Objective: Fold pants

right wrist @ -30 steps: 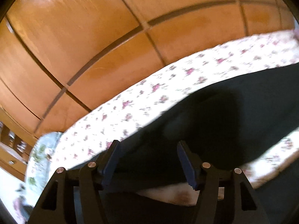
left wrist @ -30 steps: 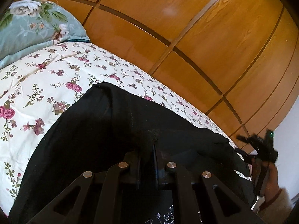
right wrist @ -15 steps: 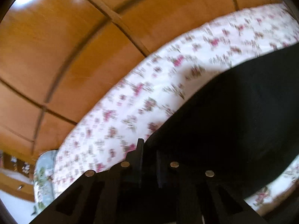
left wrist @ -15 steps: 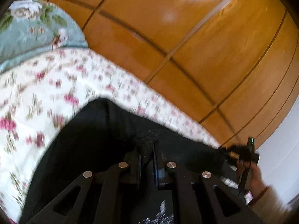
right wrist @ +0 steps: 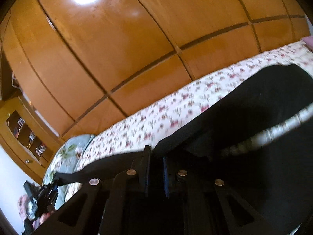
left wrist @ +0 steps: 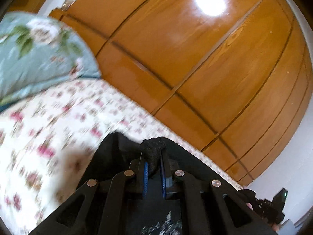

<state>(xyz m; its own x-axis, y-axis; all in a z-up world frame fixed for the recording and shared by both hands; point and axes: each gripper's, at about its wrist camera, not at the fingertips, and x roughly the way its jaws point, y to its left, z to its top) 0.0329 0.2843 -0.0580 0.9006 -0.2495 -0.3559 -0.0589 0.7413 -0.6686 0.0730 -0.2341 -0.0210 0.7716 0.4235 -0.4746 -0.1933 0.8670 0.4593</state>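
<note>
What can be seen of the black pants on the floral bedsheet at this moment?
The black pants look like soft, matte dark fabric, with no details readable through the blur. They lie partly spread over the white, pink-flowered bedsheet. The near edge is raised off the sheet and stretched between two grips: the left gripper is shut on a bunched knob of cloth between its blue pads, and the right gripper is shut on another part of that edge. A pale blurred band crosses the fabric in the right wrist view; what it is cannot be told.
</note>
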